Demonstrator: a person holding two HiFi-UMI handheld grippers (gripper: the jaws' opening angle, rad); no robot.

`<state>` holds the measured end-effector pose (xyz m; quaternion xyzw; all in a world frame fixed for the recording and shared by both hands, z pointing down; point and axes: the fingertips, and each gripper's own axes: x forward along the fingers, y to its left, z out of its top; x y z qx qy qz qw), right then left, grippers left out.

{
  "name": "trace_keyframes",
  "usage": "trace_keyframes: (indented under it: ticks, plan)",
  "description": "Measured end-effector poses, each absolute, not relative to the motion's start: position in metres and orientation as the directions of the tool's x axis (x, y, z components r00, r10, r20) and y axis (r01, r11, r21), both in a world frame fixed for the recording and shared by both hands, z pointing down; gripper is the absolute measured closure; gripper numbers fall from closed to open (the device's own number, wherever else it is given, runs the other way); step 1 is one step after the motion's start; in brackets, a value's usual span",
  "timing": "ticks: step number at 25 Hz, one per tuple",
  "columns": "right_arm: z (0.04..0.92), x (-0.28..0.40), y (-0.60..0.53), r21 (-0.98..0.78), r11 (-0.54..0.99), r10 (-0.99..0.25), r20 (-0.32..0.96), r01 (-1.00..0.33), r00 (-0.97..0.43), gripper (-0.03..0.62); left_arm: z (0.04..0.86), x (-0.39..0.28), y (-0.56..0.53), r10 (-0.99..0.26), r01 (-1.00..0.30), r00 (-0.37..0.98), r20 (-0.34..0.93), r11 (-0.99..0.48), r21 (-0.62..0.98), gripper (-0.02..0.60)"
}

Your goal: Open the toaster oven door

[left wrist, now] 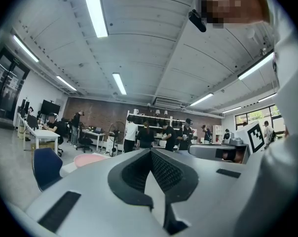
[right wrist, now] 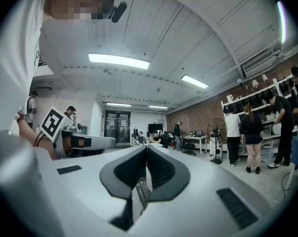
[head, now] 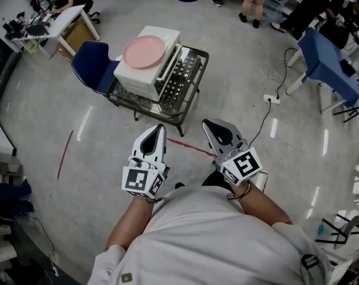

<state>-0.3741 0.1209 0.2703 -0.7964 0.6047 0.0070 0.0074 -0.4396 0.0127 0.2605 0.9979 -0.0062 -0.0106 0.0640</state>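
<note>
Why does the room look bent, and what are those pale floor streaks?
Head view: a wide lens bows the room; the streaks on the floor are lamp glare. Left gripper view: dark round border, ceiling lamp blown white. Right gripper view: same border and bowing.

Toaster oven (head: 145,70): white casing, matt, smooth. Pink plate (head: 144,51): smooth, dull sheen, material unclear. Counter (head: 188,79): dark metal wire mesh, open grid. Floor (head: 43,117): grey, polished, glossy light streaks. Left claw (head: 160,128) and right claw (head: 207,123): grey matt plastic shells, black pads with a fine cross-hatched texture. Chair (head: 91,64), upper left of frame: blue, smooth, slight shine. Shirt (head: 209,236): light matt cloth.
</note>
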Motion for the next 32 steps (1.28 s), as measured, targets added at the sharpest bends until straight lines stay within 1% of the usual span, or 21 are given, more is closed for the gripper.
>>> trace_keyframes:
  ticks: [10,19,26,32]
  plan:
    - [0.257,-0.228,0.177,-0.003,-0.247,-0.969,-0.019,-0.969,0.247,0.574,0.251,-0.291,0.072,-0.01,-0.007,1.0,-0.021,-0.99,0.14,0.566]
    - [0.266,-0.121,0.242,-0.008,-0.214,-0.976,0.023,-0.977,0.214,0.574,0.257,-0.161,0.13,0.017,0.017,1.0,0.002,-0.99,0.139,0.566]
    - [0.277,-0.07,0.263,-0.05,-0.236,-0.972,0.035,-0.971,0.234,0.574,0.262,-0.101,0.144,0.044,0.04,0.999,0.028,-0.99,0.135,0.566]
    - [0.284,-0.038,0.24,-0.058,-0.229,-0.973,0.039,-0.972,0.227,0.574,0.266,-0.068,0.12,0.04,0.036,0.999,0.027,-0.991,0.13,0.566]
